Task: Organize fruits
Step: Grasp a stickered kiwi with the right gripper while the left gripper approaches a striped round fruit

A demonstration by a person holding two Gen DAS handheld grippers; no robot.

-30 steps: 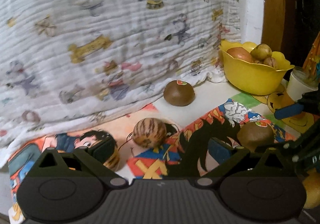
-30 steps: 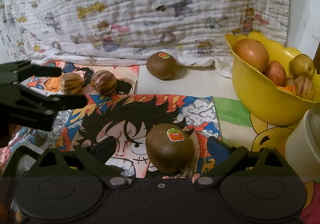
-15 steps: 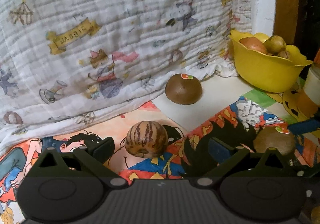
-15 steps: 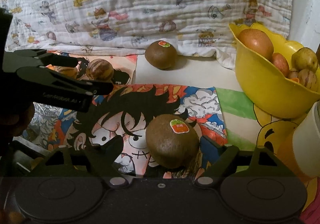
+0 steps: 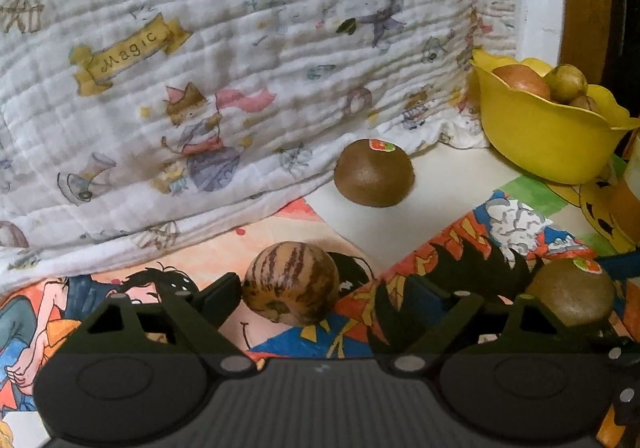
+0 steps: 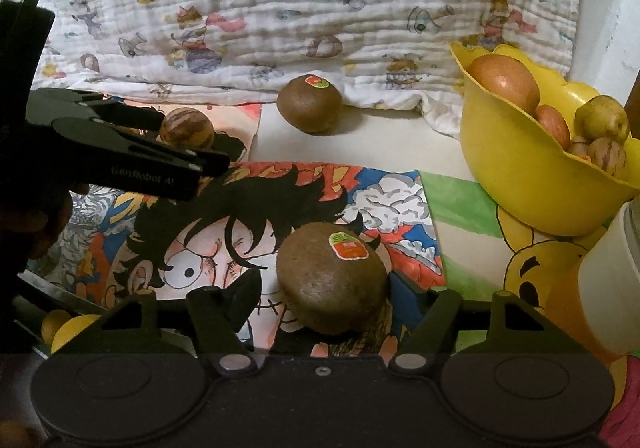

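A striped brown fruit lies on the printed mat between the fingers of my left gripper, which is open around it; it also shows in the right wrist view. A kiwi with a sticker lies between the fingers of my right gripper, open around it; it shows in the left wrist view too. A second kiwi sits on the white surface by the blanket. A yellow bowl at the right holds several fruits.
A patterned white blanket rises behind the fruits. A white cup stands at the right, next to the bowl. The left gripper's body crosses the left of the right wrist view. Yellow fruit lies at the lower left.
My left gripper has moved forward so the striped fruit sits between its fingers. My right gripper has closed in on the near kiwi, and its fingers have narrowed around it.
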